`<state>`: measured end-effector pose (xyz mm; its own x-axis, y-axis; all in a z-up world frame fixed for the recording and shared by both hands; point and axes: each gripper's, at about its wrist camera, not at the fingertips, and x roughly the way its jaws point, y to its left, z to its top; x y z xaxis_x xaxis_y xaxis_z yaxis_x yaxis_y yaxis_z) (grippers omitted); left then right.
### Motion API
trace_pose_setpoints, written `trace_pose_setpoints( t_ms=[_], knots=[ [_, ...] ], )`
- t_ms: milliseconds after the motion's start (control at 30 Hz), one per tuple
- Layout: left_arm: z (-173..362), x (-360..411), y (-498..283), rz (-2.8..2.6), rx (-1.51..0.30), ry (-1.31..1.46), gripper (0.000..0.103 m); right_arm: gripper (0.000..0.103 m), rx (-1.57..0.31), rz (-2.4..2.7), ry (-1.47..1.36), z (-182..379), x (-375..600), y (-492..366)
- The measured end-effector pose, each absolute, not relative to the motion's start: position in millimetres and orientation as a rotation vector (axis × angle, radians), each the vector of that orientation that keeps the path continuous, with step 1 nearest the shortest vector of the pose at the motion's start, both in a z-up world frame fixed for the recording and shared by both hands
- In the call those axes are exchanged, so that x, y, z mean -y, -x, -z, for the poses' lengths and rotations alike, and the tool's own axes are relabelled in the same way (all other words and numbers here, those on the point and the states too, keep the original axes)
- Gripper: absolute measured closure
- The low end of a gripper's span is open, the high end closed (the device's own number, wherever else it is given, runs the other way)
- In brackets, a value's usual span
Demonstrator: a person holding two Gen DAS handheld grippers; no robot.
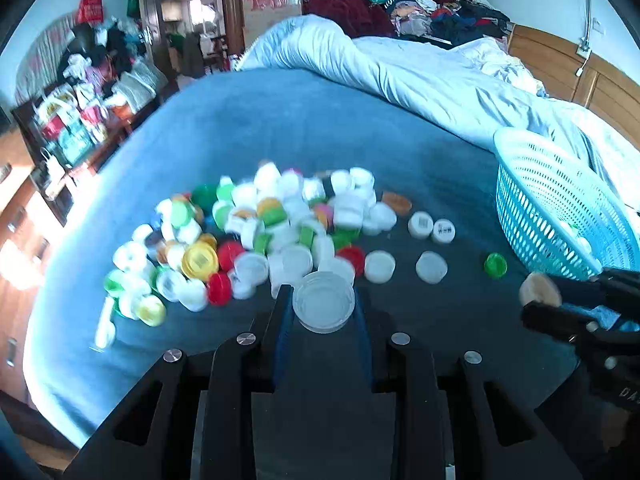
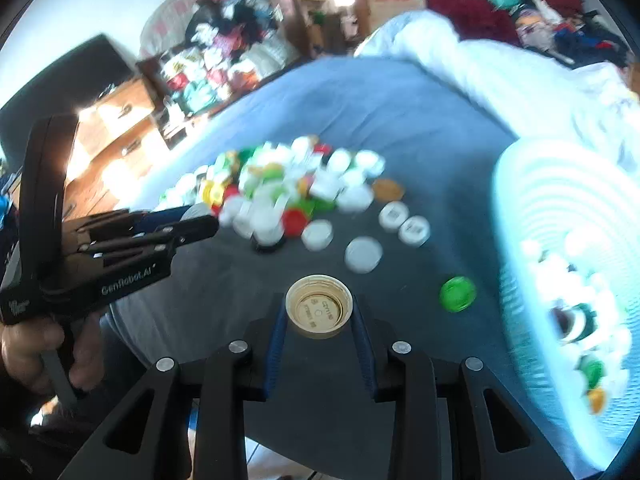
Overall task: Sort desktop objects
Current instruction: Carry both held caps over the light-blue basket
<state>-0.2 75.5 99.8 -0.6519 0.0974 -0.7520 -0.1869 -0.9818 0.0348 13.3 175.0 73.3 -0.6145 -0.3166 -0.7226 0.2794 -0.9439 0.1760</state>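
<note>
1. The left gripper (image 1: pixel 323 308) points down over a blue bedspread (image 1: pixel 248 120), its jaws closed on a clear plastic cap (image 1: pixel 324 307) held open side up between the two fingers.

2. The right gripper (image 2: pixel 319 312) likewise grips a tan cap (image 2: pixel 319 311), open side up, with small print visible inside it.

3. Beyond both grippers, a loose pile of bottle caps (image 1: pixel 248 232) lies on the bedspread: mostly white, with green, yellow, red and orange ones mixed in.

4. A few caps lie apart from the pile toward the right, among them two white caps with printed labels (image 1: pixel 432 227) and a lone green cap (image 1: pixel 495 265).

5. A light blue perforated basket (image 1: pixel 552 200) sits at the right, tilted, near the green cap. In the right wrist view it holds several caps (image 2: pixel 576 320), blurred.

6. A person's hand (image 2: pixel 28 348) grasps the handle of the left gripper at the left edge of the right wrist view.

7. A rumpled pale duvet (image 1: pixel 400 72) lies behind the bedspread.
</note>
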Motion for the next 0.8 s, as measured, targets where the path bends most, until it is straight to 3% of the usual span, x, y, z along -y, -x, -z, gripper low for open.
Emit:
trace_pose_setpoints(
  t_ms=[367,800],
  knots=[
    [-148,-127,-8,-2.708,-0.206,1.103,0.078,0.068,0.071,2.776,-1.066,-143,-227,-35],
    [-174,-181,-7,-2.648,-0.224,1.058,0.078,0.068,0.092,2.936,-0.987,-187,-278,-56]
  ],
)
